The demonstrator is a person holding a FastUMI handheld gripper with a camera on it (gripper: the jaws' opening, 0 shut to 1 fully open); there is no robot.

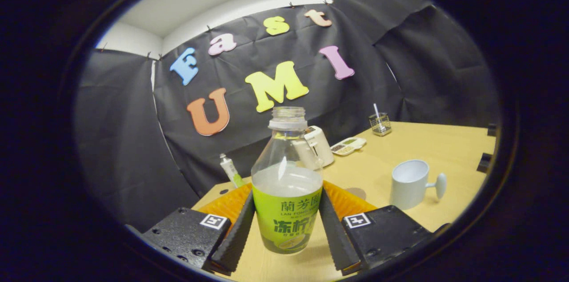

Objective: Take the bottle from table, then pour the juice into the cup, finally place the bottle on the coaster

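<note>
There is one bottle, one cup, one orange coaster, one tube, one little tray and one wire basket.

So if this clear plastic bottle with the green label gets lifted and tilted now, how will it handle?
The clear plastic bottle with the green label has no cap, so it may spill if jerked. It looks over half full, so probably fairly heavy, with liquid sloshing. The gripper fingers flank its label; thin plastic may dent.
</note>
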